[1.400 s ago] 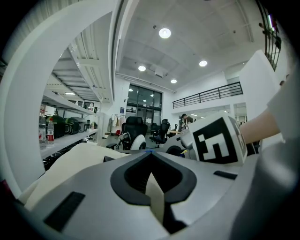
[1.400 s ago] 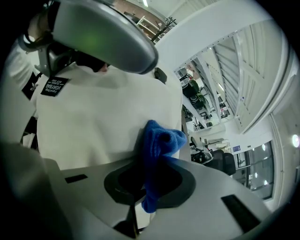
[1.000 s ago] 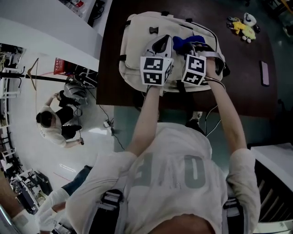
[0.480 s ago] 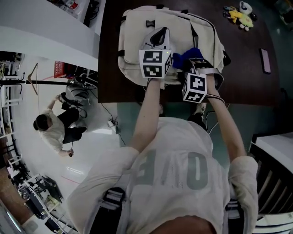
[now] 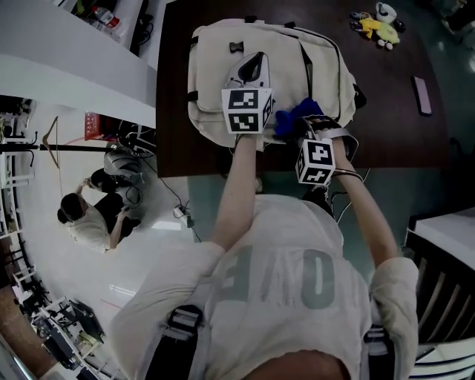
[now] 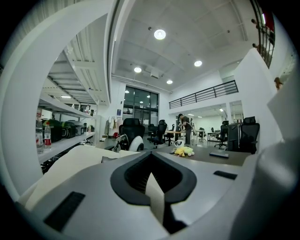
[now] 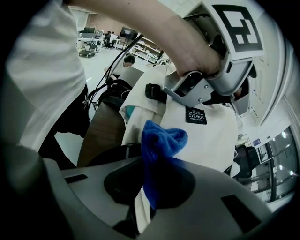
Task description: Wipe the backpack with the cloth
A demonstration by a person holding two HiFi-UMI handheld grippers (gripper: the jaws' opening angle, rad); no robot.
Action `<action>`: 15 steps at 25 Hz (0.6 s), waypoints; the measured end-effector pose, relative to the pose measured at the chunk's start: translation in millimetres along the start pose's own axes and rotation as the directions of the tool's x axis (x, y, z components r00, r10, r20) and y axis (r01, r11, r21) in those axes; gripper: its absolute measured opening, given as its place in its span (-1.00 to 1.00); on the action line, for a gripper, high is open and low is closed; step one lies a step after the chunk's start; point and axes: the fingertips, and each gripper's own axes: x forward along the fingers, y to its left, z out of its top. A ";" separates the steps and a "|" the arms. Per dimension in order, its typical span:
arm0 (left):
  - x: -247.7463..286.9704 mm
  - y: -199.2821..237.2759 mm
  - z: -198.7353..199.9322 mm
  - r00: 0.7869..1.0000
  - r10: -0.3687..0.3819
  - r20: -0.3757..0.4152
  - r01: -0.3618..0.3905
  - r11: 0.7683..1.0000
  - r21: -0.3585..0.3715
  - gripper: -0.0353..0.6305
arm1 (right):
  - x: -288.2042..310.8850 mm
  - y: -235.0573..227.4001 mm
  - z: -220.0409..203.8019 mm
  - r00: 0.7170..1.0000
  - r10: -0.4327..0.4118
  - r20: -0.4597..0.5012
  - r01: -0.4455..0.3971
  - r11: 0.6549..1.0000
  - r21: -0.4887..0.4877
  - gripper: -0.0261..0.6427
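Observation:
A cream backpack (image 5: pixel 260 59) lies flat on the dark table (image 5: pixel 393 133). My left gripper (image 5: pixel 253 68) rests on top of it, jaws shut, and in the left gripper view a thin cream strip (image 6: pixel 155 196) in the backpack's colour is pinched between them. My right gripper (image 7: pixel 150 187) is shut on a bunched blue cloth (image 7: pixel 161 140). That cloth (image 5: pixel 297 119) presses on the backpack's near right part, just right of the left gripper. In the right gripper view the backpack (image 7: pixel 206 140) with its black label fills the middle, below the left gripper's body (image 7: pixel 220 75).
A yellow plush toy (image 5: pixel 375 22) and a dark phone (image 5: pixel 421 95) lie on the table beyond and right of the backpack. A person (image 5: pixel 93 219) crouches on the white floor at left. Cables hang below the table's near edge. A black chair (image 5: pixel 441 297) stands at lower right.
My right gripper has drawn the blue cloth across the backpack toward its near edge. The left gripper has stayed on the backpack.

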 end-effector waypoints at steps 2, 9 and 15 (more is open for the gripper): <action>-0.2 -0.4 0.0 1.000 -0.003 0.005 0.003 1.000 -0.005 -0.88 | -4.2 -5.7 -0.2 0.999 0.034 0.024 -0.035 0.999 0.013 -0.79; -3.4 0.9 -3.6 1.000 -0.004 0.008 0.004 1.000 -0.003 -0.88 | -69.0 -166.7 -7.7 0.967 -0.243 0.076 0.235 0.966 0.105 -0.79; -1.8 1.7 -3.6 1.000 -0.003 -0.003 0.003 0.999 -0.034 -0.88 | -57.4 -291.4 -59.2 0.933 -0.355 -0.063 0.359 0.931 0.062 -0.79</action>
